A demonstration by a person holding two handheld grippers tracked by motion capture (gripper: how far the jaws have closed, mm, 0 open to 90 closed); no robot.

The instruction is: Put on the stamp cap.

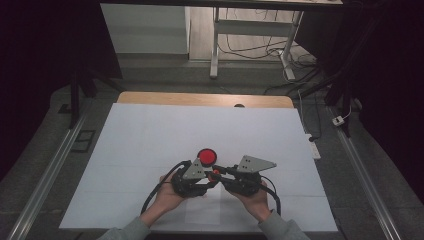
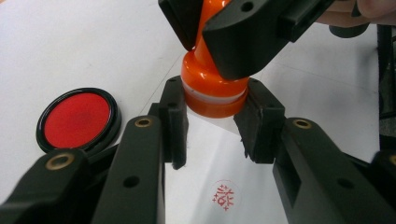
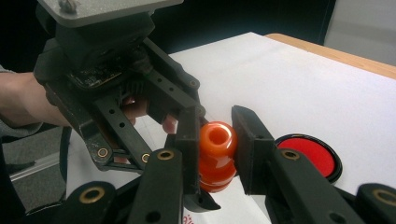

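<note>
orange stamp clamped by both grippers, red ink pad beside

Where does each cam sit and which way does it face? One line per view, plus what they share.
High view: above the person's side of the table, looking forward and down on the white sheet; both forearms and hands enter from the bottom.
Left gripper view: rides the left gripper, looking down along its jaws at the orange stamp and a red imprint.
Right gripper view: rides the right gripper, facing the left gripper and the person's hand.
Shared: the stamp and the red ink pad show in all three.
</note>
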